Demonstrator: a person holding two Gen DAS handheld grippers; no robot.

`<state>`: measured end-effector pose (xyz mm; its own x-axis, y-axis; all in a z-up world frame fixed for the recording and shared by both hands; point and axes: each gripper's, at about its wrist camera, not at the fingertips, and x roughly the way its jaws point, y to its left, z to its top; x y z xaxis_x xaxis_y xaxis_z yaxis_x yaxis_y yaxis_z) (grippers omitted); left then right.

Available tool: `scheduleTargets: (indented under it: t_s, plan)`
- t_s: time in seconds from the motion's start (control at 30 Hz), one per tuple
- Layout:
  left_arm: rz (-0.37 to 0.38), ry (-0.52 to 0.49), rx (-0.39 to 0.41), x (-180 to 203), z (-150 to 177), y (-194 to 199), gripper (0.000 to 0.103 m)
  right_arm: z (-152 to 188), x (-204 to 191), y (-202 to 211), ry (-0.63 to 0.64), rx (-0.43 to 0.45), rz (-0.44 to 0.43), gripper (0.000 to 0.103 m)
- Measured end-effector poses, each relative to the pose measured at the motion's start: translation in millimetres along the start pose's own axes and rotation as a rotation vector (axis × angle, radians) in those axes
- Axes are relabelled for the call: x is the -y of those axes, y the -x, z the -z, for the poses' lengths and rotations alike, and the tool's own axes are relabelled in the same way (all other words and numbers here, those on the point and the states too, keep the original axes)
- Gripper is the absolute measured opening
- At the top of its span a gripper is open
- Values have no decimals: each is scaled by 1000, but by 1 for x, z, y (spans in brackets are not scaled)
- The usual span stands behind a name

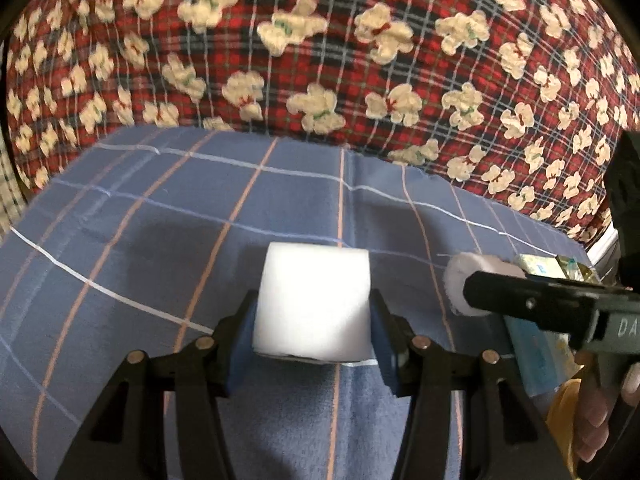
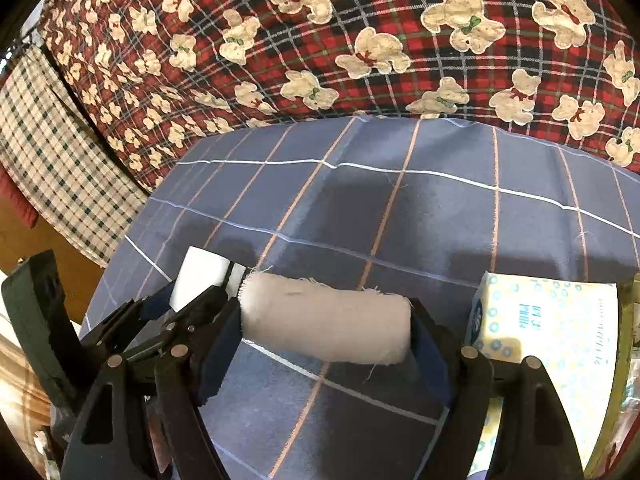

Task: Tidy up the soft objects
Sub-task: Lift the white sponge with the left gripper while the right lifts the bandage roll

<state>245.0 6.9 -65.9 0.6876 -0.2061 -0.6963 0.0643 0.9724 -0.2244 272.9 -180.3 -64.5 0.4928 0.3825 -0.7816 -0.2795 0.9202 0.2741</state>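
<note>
Now both grippers carry soft things above the blue checked cloth (image 1: pixel 160 208).
Left gripper (image 1: pixel 314 320) clamps a white sponge block (image 1: pixel 314 304) at lower centre; right gripper (image 2: pixel 326 328), jaws wide, clamps a cloth roll (image 2: pixel 326 316) endwise.

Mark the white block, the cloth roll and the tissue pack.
white block (image 1: pixel 314 304): left wrist view, middle of its front face.
cloth roll (image 2: pixel 326 316): right wrist view, middle of its side.
tissue pack (image 2: pixel 560 316): right wrist view, printed top face.

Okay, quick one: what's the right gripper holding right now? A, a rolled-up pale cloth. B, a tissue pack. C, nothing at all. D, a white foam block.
A: the right gripper has its pads on both ends of the rolled pale cloth; the white foam block sits in the left gripper.
</note>
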Motion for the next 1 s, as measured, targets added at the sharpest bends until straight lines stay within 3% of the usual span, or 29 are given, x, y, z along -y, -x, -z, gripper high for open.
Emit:
scheduleTargets:
  t_s: [0.4,1.0]
  plan:
    - [-85,-52,130,11,3,25,52,1,-5,12,20,64,-42,81]
    - [-107,-65,197,14,7,36,52,7,-23,36,107,193,-29,81]
